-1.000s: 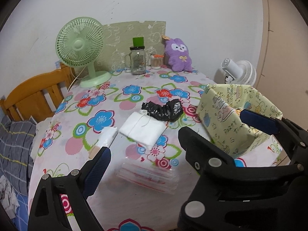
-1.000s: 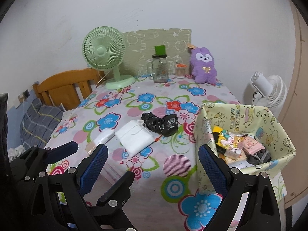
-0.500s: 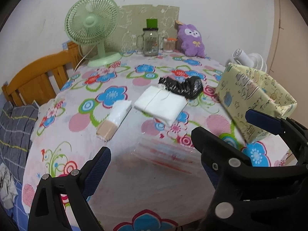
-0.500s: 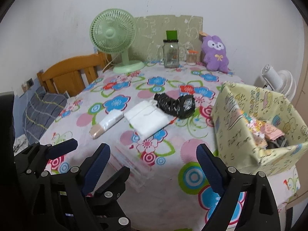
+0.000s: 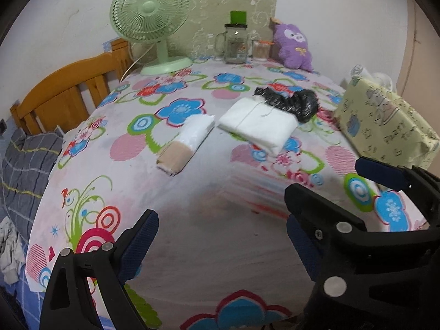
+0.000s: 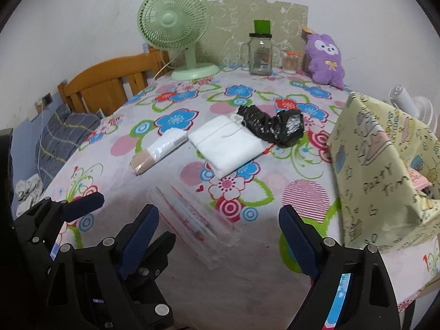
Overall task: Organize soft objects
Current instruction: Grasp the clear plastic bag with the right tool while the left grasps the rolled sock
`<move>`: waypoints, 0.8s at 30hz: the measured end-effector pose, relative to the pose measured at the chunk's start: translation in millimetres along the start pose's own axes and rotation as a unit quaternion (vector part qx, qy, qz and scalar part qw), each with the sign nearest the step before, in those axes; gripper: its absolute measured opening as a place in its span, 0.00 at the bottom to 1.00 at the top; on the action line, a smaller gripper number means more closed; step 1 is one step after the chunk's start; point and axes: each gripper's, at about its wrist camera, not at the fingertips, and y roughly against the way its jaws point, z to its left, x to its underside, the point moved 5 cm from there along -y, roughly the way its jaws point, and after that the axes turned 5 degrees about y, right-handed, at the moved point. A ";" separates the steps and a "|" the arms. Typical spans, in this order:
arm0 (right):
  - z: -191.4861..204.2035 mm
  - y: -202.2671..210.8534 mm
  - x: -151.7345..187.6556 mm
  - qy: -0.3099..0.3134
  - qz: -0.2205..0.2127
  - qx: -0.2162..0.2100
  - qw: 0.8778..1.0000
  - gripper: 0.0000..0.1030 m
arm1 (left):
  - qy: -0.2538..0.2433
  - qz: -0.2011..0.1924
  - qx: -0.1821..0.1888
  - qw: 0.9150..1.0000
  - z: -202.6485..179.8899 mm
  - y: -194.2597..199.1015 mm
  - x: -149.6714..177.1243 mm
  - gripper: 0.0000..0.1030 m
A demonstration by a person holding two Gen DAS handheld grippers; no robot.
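Note:
A clear plastic packet (image 6: 192, 220) with red stripes lies flat near the table's front edge, just ahead of both grippers. Behind it lie a white-and-beige wrapped roll (image 5: 187, 143), a folded white cloth (image 5: 257, 125) and a crumpled black bag (image 5: 291, 101). A yellow-green fabric box (image 6: 379, 170) stands at the right with soft items inside. My left gripper (image 5: 220, 236) is open over the bare tablecloth. My right gripper (image 6: 218, 239) is open, its jaws closing a little, with the packet lying ahead between its fingers and untouched.
At the back stand a green fan (image 5: 151, 13), a glass jar (image 5: 235, 44), a small cup (image 5: 260, 51) and a purple plush (image 5: 293, 46). A wooden chair back (image 5: 68, 93) and a grey checked pillow (image 5: 24, 165) are left of the table. A white fan (image 6: 409, 104) sits behind the box.
Both grippers have sunk toward the table and tipped further down. The packet, roll and cloth now look closer. The inside of the box shows less than before.

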 end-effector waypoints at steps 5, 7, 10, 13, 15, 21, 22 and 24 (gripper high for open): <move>5.9 -15.4 0.5 0.005 0.019 -0.014 1.000 0.81 | 0.002 0.010 -0.008 1.000 6.3 -9.5 1.6 0.91; 8.4 -20.8 0.9 0.006 0.028 -0.023 0.999 0.79 | 0.001 0.013 -0.008 1.000 7.6 -13.6 1.7 0.91; 13.3 -27.2 -0.3 0.013 0.032 -0.030 0.999 0.78 | 0.000 0.014 -0.006 1.000 9.1 -17.5 1.6 0.93; 17.0 -33.9 -2.9 0.014 0.039 -0.040 0.998 0.77 | -0.003 0.012 -0.004 1.000 9.0 -18.9 -0.1 0.93; 18.0 -38.0 -4.2 0.016 0.042 -0.043 0.998 0.73 | -0.004 0.013 -0.002 1.000 9.3 -20.3 -1.4 0.93; 18.7 -50.6 -6.2 0.016 0.064 -0.048 0.997 0.60 | -0.008 0.016 0.005 1.000 9.2 -23.5 -4.1 0.94; 18.6 -51.3 -6.5 0.018 0.065 -0.043 0.997 0.57 | -0.006 0.017 0.006 1.000 9.5 -24.1 -4.5 0.94; 17.4 -51.9 -6.8 0.018 0.067 -0.035 0.997 0.50 | -0.006 0.018 0.005 1.000 9.2 -25.0 -5.7 0.94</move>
